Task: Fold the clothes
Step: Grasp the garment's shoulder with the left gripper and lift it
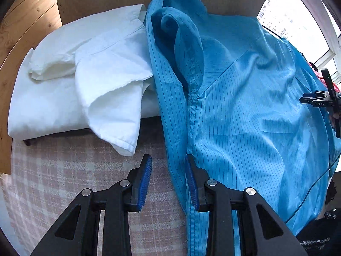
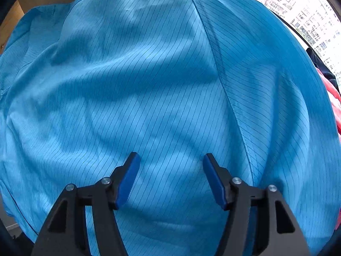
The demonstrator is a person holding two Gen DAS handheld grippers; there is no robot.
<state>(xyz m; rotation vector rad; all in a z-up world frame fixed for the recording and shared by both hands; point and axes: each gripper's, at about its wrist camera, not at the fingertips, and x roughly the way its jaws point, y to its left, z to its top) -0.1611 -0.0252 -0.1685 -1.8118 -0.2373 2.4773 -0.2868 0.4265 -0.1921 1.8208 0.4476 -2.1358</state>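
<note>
One blue pinstriped garment (image 1: 245, 117) spread rumpled, sleeve curled up.

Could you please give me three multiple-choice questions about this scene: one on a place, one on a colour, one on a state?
1. Where does the white garment lie, seen from the left wrist camera?
A. left of the blue garment
B. on top of the blue garment
C. in the left gripper

2. What colour are the gripper pads?
A. red
B. blue
C. yellow

3. How does the right gripper stand?
A. shut on cloth
B. shut on nothing
C. open above the cloth

Answers: 1 A, the white garment lies beside the blue garment. 2 B, the pads are blue. 3 C, the right gripper shows a wide gap over flat cloth.
</note>
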